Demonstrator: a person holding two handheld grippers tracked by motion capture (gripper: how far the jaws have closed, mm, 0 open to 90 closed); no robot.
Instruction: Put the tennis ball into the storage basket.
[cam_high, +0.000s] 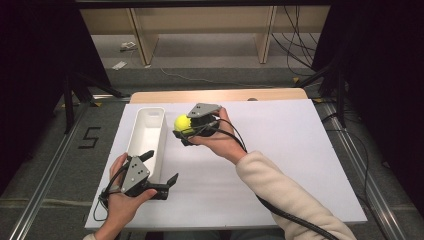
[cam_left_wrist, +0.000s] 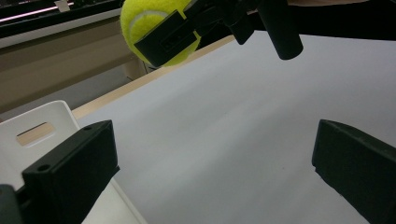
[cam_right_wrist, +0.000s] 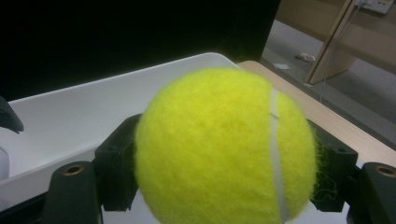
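Note:
A yellow tennis ball (cam_high: 182, 123) (cam_left_wrist: 154, 25) (cam_right_wrist: 224, 147) is clamped between the jaws of my right gripper (cam_high: 186, 128), held above the white board just right of the long white bin (cam_high: 148, 140). The right gripper view has the ball close up with the bin's wall (cam_right_wrist: 84, 112) behind it. My left gripper (cam_high: 160, 171) sits at the bin's near end with its jaws wide apart and nothing between them. Its own view looks across the white board past both fingers (cam_left_wrist: 70, 168), with the bin's end (cam_left_wrist: 42, 126) at the left and the ball high up.
The white board (cam_high: 280, 145) covers a wooden table (cam_high: 220, 95). A black cable (cam_high: 295, 220) trails from the right gripper along the cream sleeve. Wooden shelving legs (cam_high: 142, 40) and floor cables lie beyond the table.

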